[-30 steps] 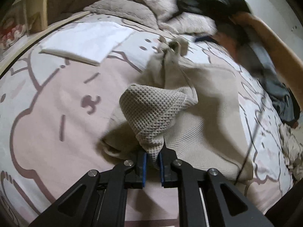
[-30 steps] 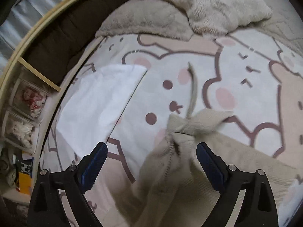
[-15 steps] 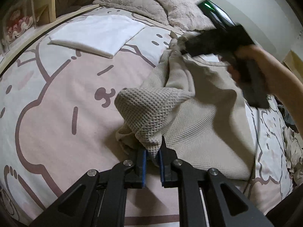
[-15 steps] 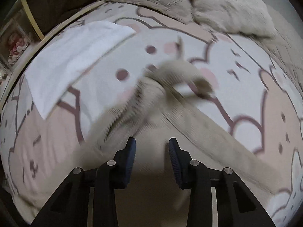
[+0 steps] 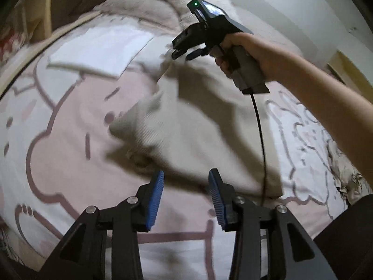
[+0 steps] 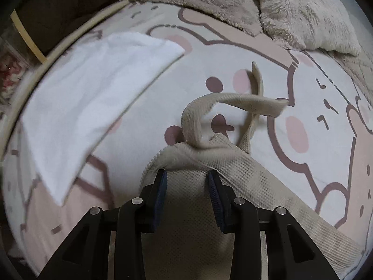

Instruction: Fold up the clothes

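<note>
Left wrist view: your left claw [image 5: 185, 198] stands with its blue pads apart and nothing between them. The beige waffle-knit garment [image 5: 198, 126] lies on the bed [image 5: 58, 158] just ahead of the pads, its near hem beyond the fingertips and not touching them. At the garment's far end, your right hand [image 5: 235, 51] holds the right claw [image 5: 183, 54] down at the cloth. A black cable [image 5: 261, 135] hangs from the handle across the garment. A folded white garment [image 5: 100, 49] lies flat to the far left, well apart from the beige one. Plush pillows [image 5: 151, 7] sit at the head of the bed.

Right wrist view: your right claw [image 6: 186, 193] has its pads set part-way apart, with a raised fold of the beige garment [image 6: 198, 163] bunched between them. You cannot tell from this view whether the pads press the cloth. Two drawstring ends [image 6: 251, 100] loop out ahead of the claw. The folded white garment [image 6: 93, 98] lies to the left, apart from the beige cloth.
</note>
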A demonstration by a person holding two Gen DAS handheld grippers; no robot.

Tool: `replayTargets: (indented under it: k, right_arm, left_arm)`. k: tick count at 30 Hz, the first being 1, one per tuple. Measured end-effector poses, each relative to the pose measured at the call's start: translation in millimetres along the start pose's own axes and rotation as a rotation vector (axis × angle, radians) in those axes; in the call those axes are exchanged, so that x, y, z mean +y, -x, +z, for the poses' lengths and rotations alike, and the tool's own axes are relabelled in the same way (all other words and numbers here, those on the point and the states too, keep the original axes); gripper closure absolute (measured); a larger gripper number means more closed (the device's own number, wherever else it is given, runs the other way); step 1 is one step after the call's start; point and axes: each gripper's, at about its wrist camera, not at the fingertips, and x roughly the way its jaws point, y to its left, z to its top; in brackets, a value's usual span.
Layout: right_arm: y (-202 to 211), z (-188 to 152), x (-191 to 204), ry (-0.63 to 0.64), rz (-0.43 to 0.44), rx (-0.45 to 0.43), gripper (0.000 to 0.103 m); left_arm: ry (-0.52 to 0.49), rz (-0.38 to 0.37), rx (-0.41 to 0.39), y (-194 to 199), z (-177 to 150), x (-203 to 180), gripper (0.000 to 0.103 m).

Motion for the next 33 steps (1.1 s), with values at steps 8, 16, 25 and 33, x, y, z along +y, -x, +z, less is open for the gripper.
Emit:
replayTargets:
  k: [8,16,25,33]
  right_arm:
    - [115,-43,-70,-0.074,0.056,-0.153,0.066]
    - [83,-104,-142,-0.169,-0.048,0.002,0.066]
    - [36,-104,-160,-0.222,-0.031,0.02,0.066]
    - [102,-131,-124,-0.043,-0.061,-0.044,0.066]
  left_arm:
    - [-0.041,0.093,-0.087,-22,48,-2,0.064]
    - [0.112,0.186,0.015,-59,42,44,0.064]
    - [0.088,0.2,0.0,-55,39,42,0.064]
    - [0.133,0.291,-0.134,-6,61,82,0.064]
